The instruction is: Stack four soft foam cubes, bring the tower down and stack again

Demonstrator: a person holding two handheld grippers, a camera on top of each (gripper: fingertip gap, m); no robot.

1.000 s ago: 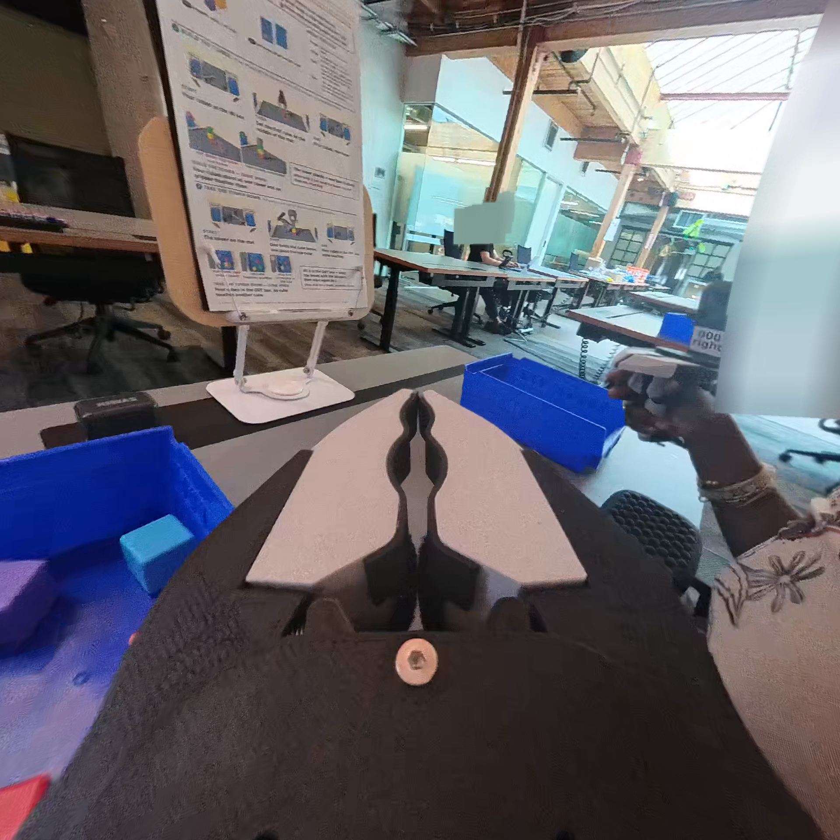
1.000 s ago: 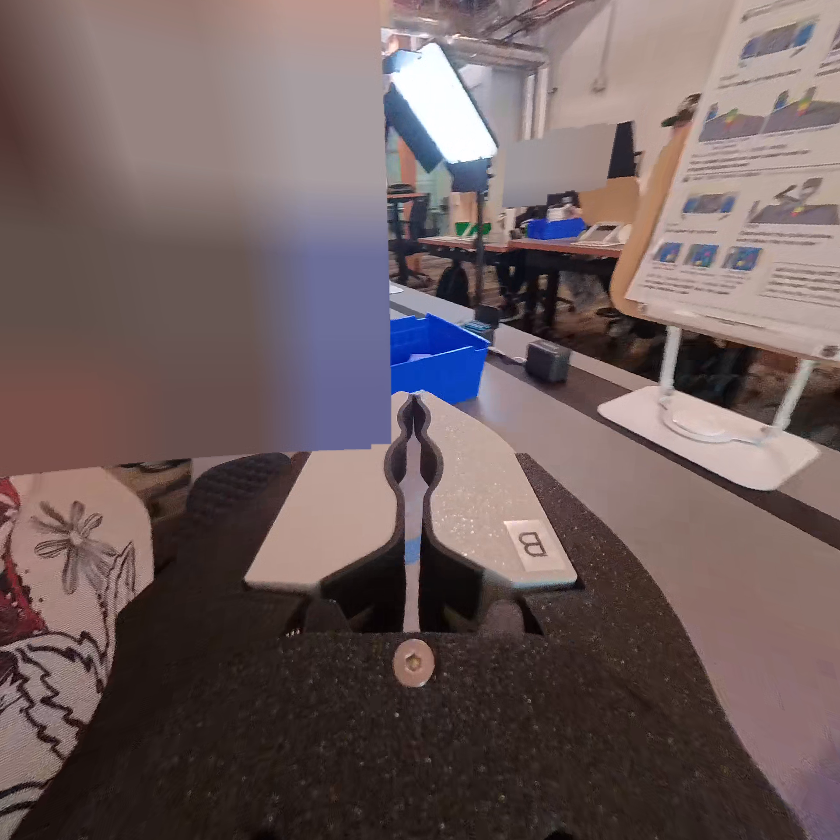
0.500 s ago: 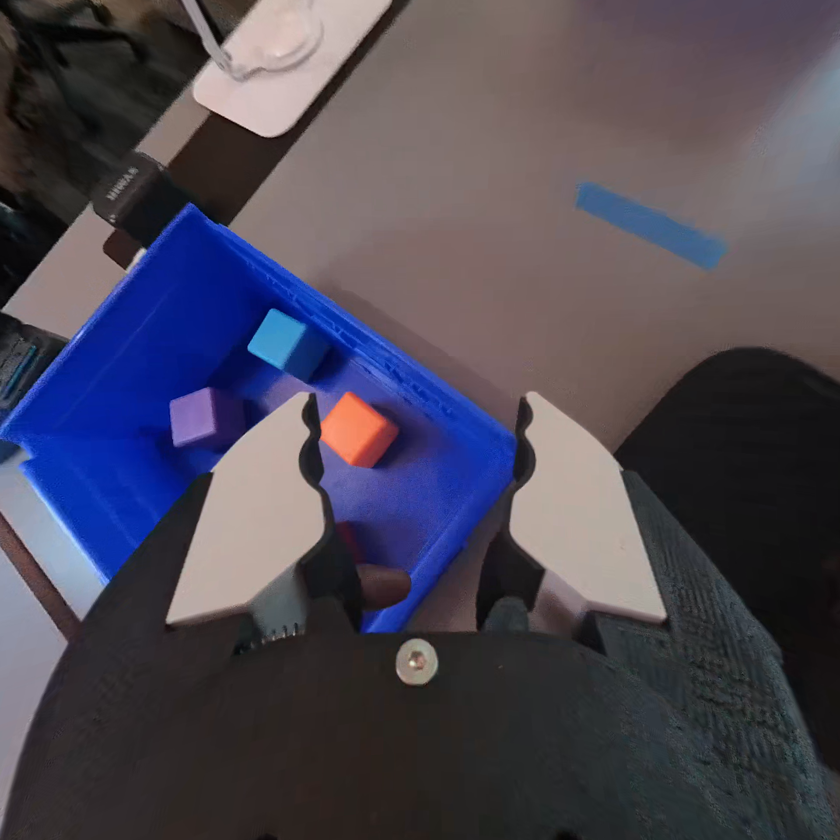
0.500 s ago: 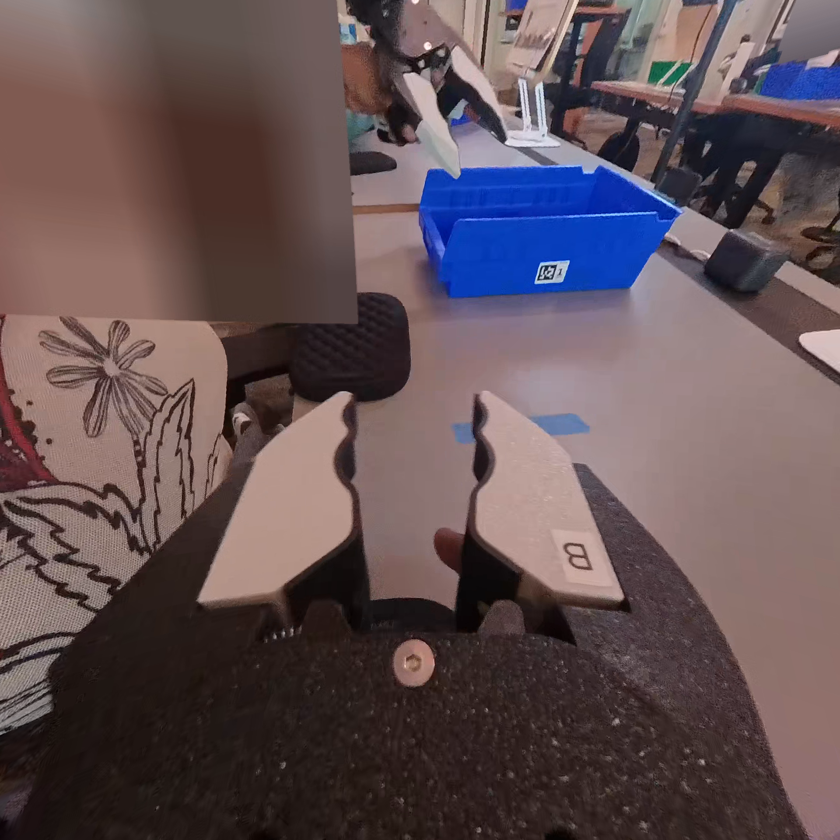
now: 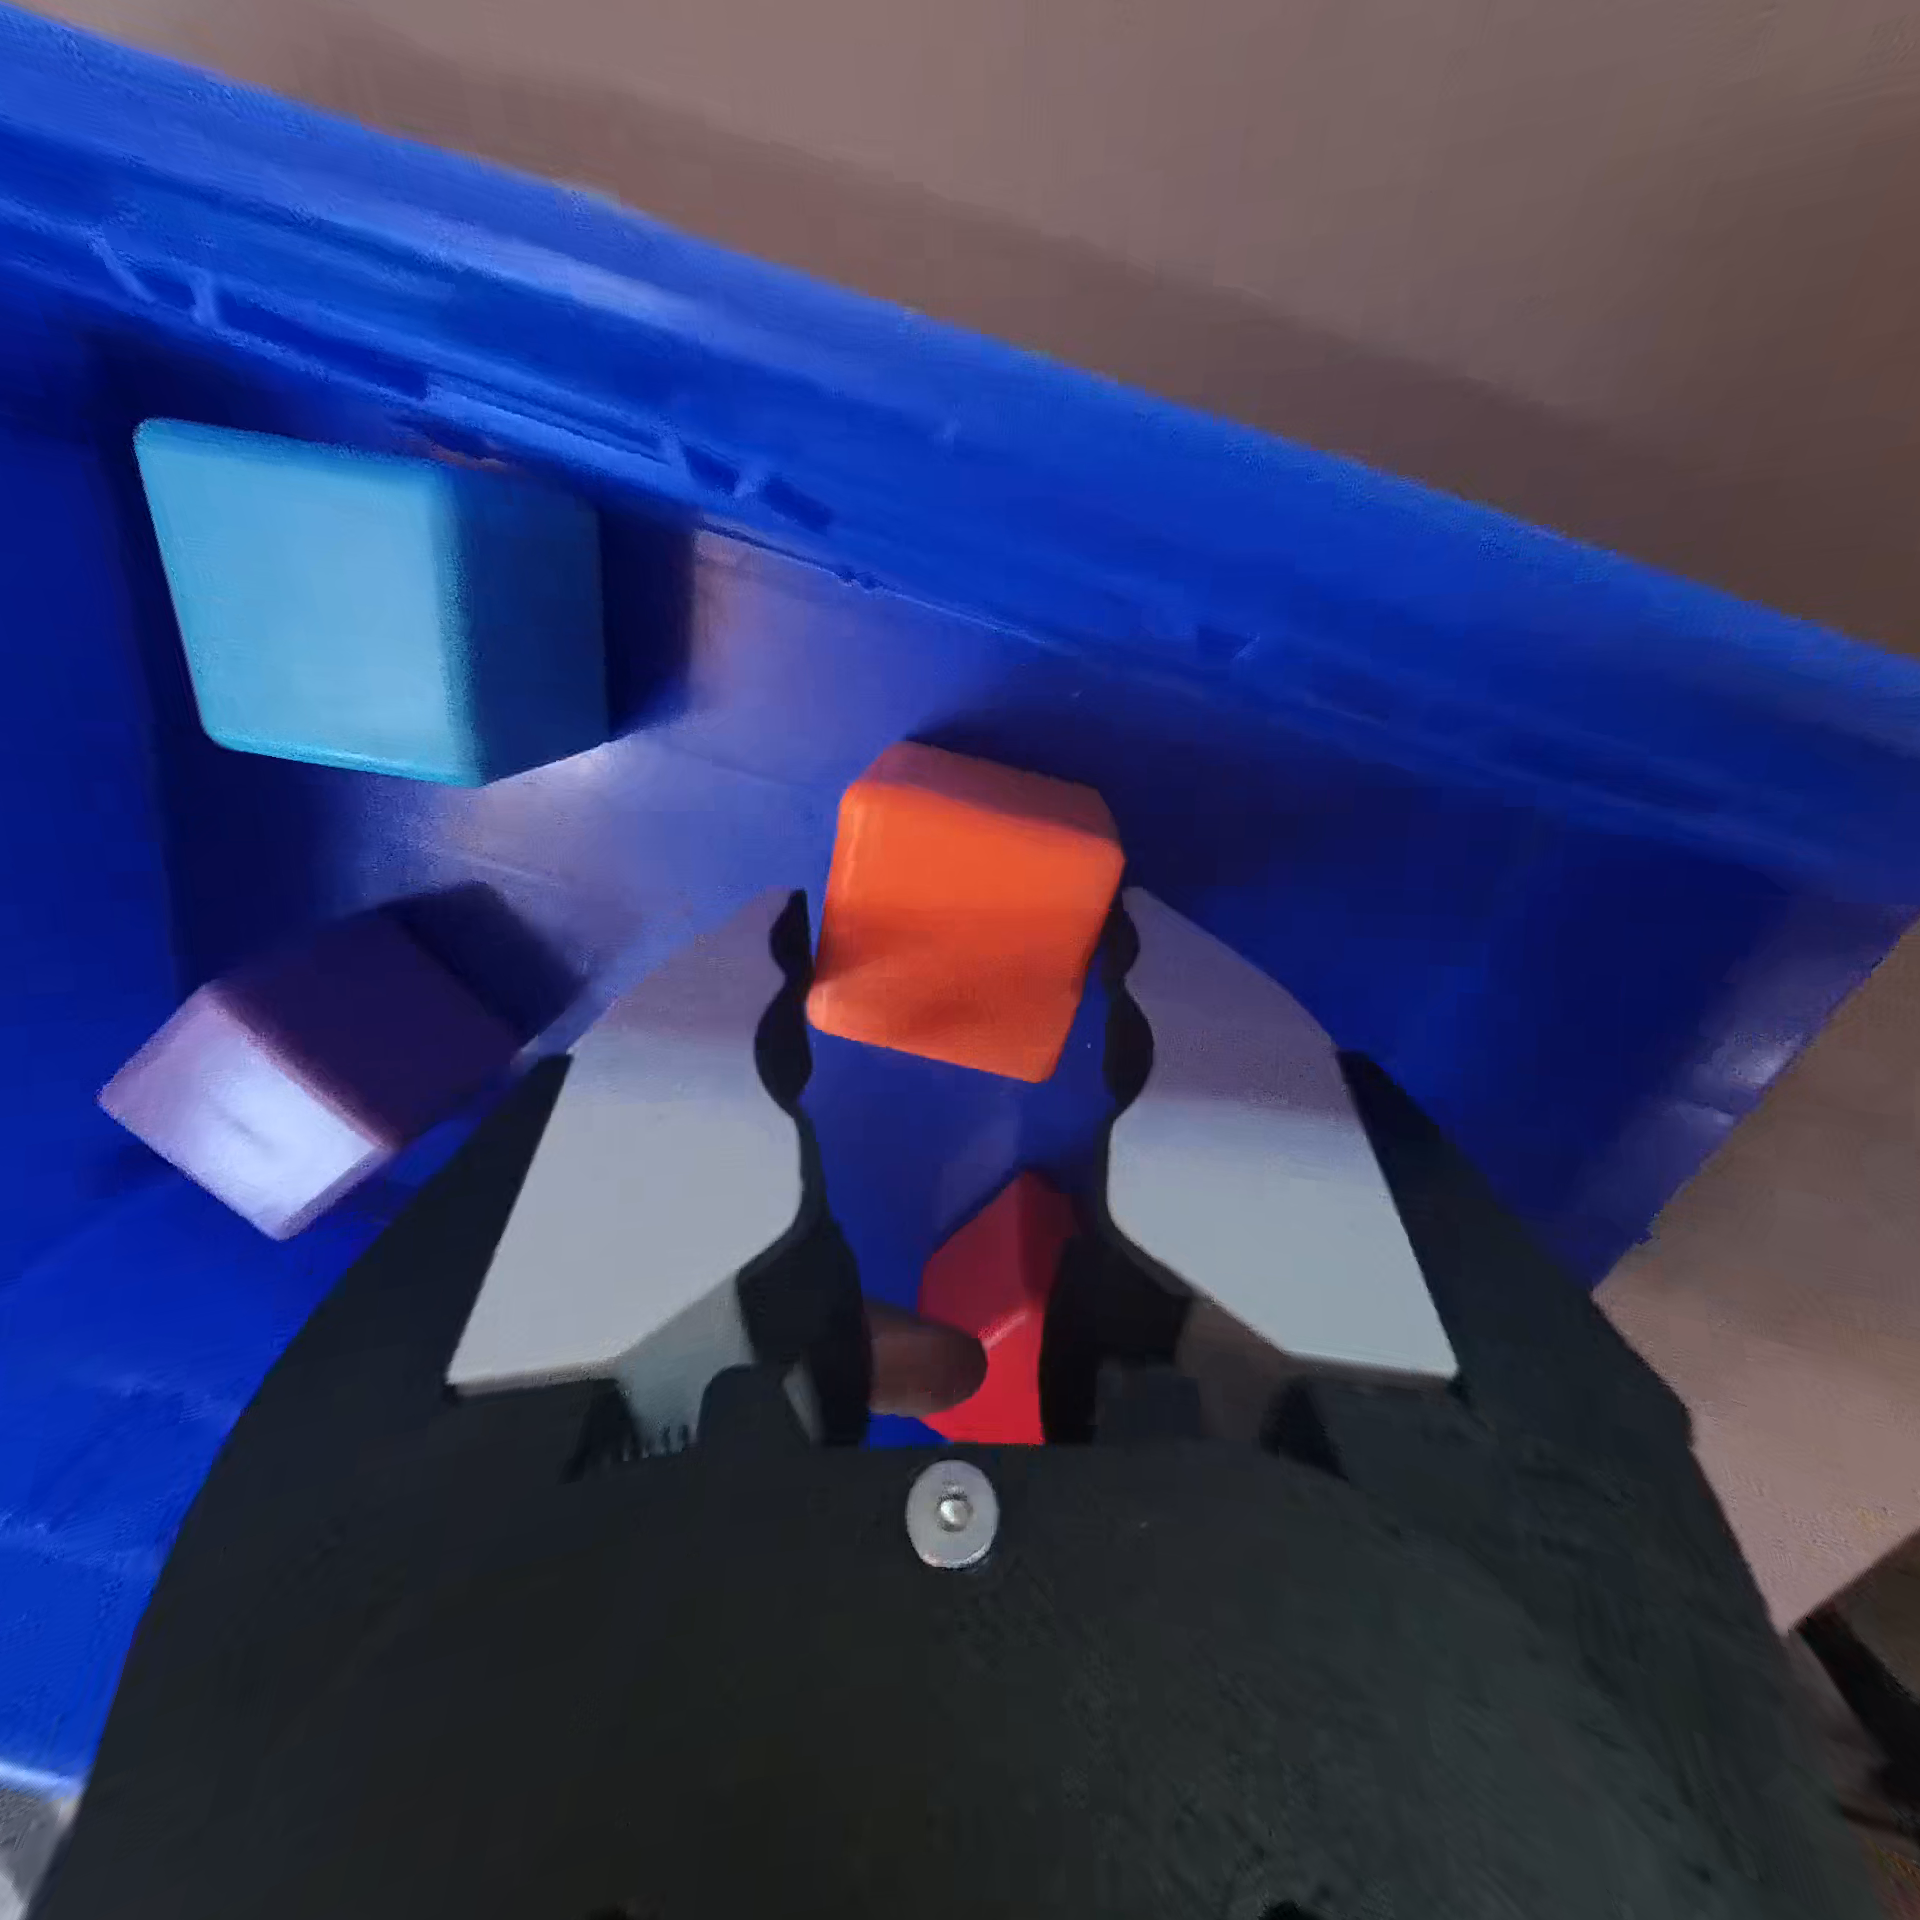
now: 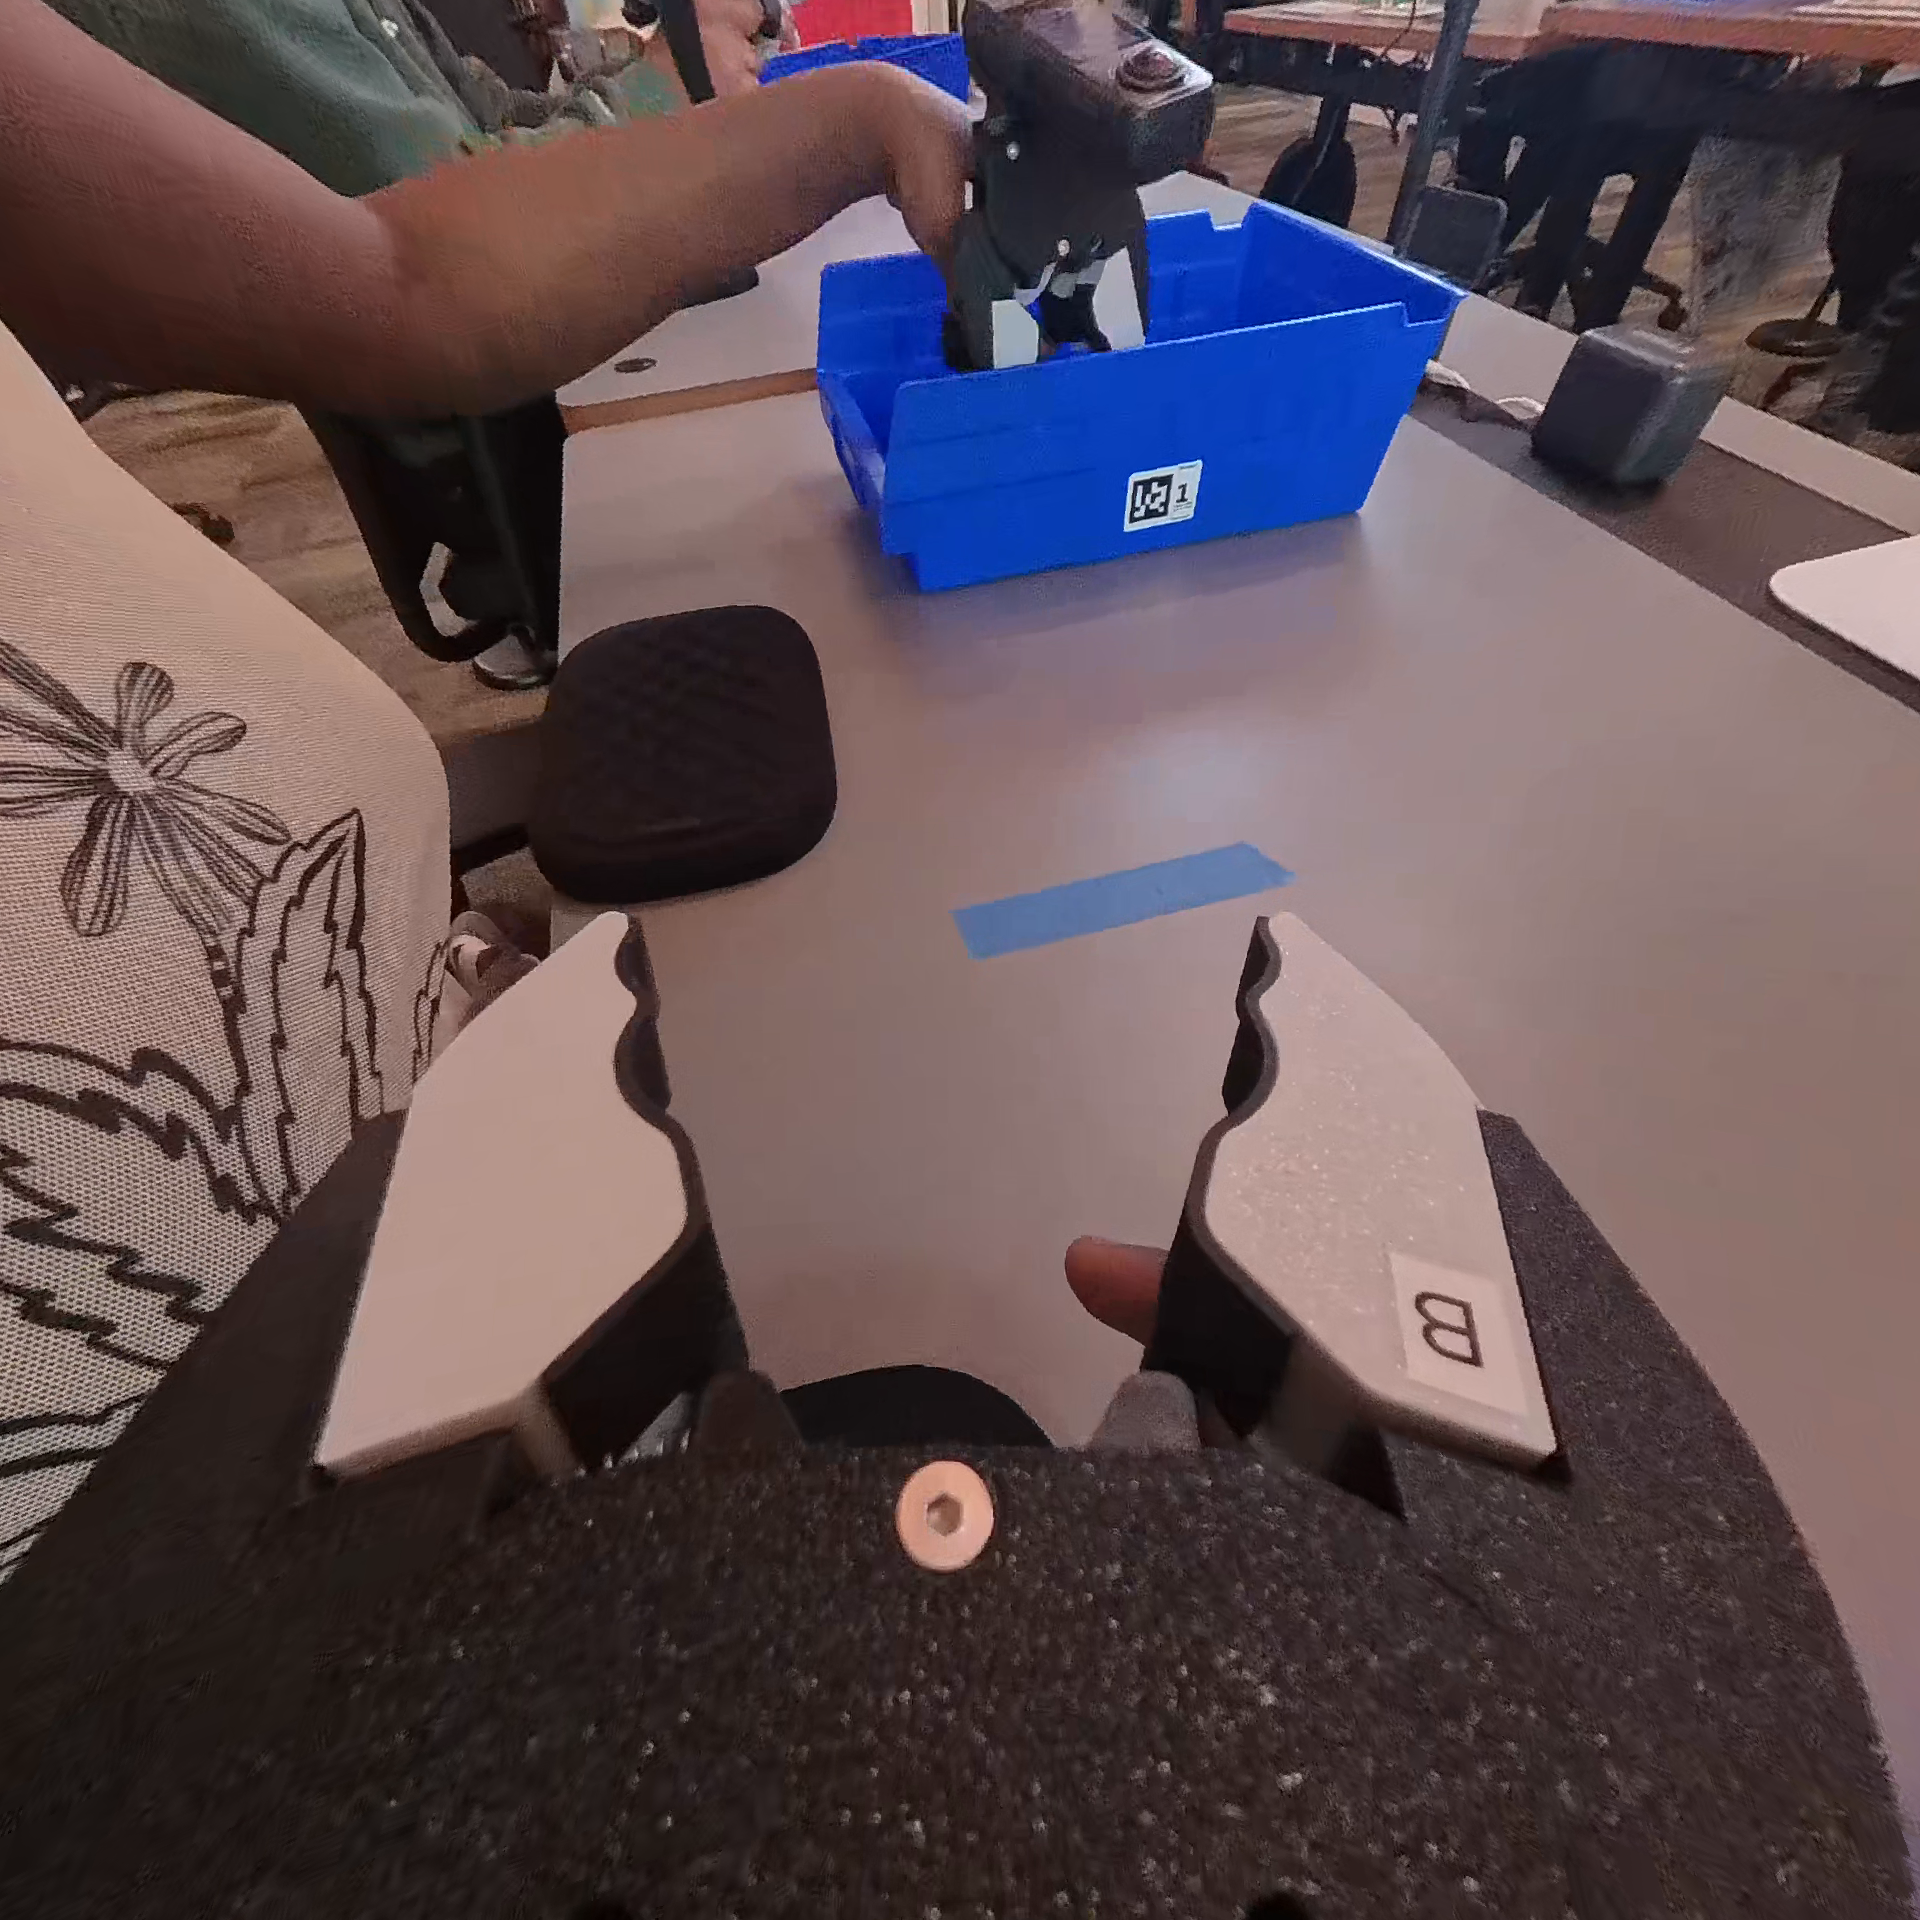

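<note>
In the left wrist view, my left gripper [image 5: 951,914] is open, down inside a blue bin [image 5: 1143,540], its fingertips on either side of an orange foam cube [image 5: 961,914]. A light blue cube [image 5: 364,603] and a purple cube [image 5: 281,1060] lie to the left in the bin. A red cube [image 5: 1003,1309] shows low between the fingers. In the right wrist view, my right gripper [image 6: 940,945] is open and empty above the grey table [image 6: 1455,831]. The bin [image 6: 1122,416] stands far ahead with the left gripper [image 6: 1049,312] reaching into it.
A strip of blue tape [image 6: 1117,899] lies on the table ahead of the right gripper. A black padded armrest [image 6: 681,748] is at the table's left edge. A dark box [image 6: 1621,400] and a white stand base [image 6: 1860,608] sit at the right. About 40 cm separates my left fingertips from my right.
The left gripper dropped into the bin and narrowed around the orange cube. The right gripper opened wider and stays over the table near the tape.
</note>
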